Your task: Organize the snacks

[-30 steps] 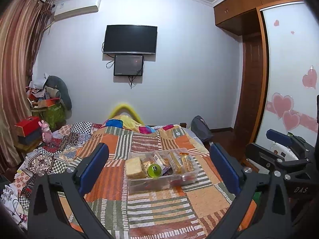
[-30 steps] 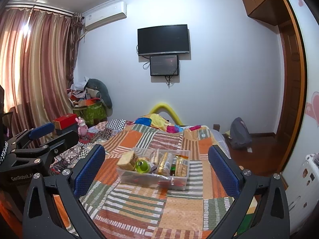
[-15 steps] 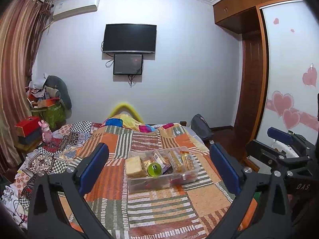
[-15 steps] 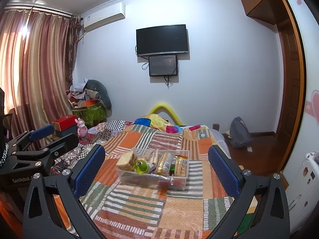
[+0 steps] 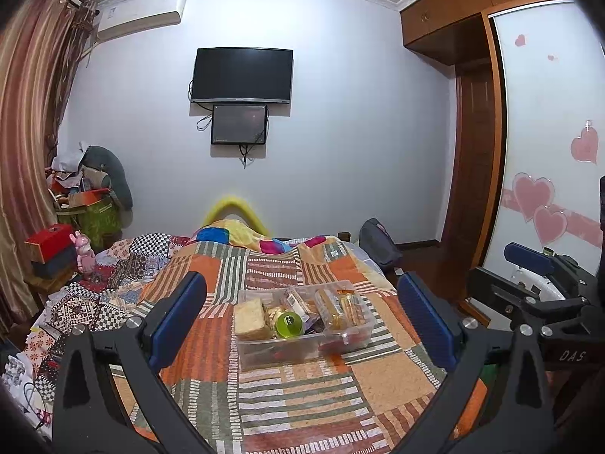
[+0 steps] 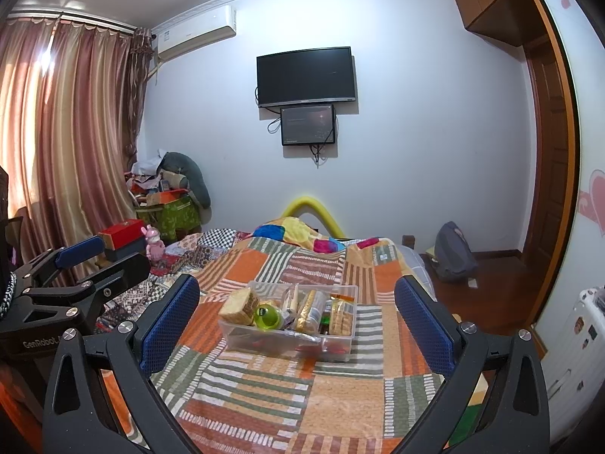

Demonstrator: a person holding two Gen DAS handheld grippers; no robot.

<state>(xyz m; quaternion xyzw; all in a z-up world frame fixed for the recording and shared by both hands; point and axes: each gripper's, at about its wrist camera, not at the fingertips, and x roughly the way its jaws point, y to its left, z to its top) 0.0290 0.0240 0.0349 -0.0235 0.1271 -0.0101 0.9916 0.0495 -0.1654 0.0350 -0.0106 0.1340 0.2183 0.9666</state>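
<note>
A clear plastic box point(image 5: 264, 352) full of snacks sits on the patchwork bedspread, also in the right wrist view point(image 6: 242, 335). It holds a tan bread pack point(image 5: 248, 319), a green-lidded cup point(image 5: 290, 324) and several wrapped biscuit packs point(image 5: 334, 308). My left gripper point(image 5: 300, 319) is open and empty, well short of the box. My right gripper point(image 6: 297, 325) is open and empty too, held back from the box. Each gripper shows at the side of the other's view.
The patchwork bedspread point(image 5: 302, 397) covers the bed. Folded quilts and a pink toy point(image 5: 84, 251) lie at the left. A red box point(image 5: 49, 242) and piled bags stand by the curtain. A backpack point(image 5: 378, 244) sits on the floor near the wardrobe.
Both views shift only slightly. The grippers stay open and empty, and the box has not moved.
</note>
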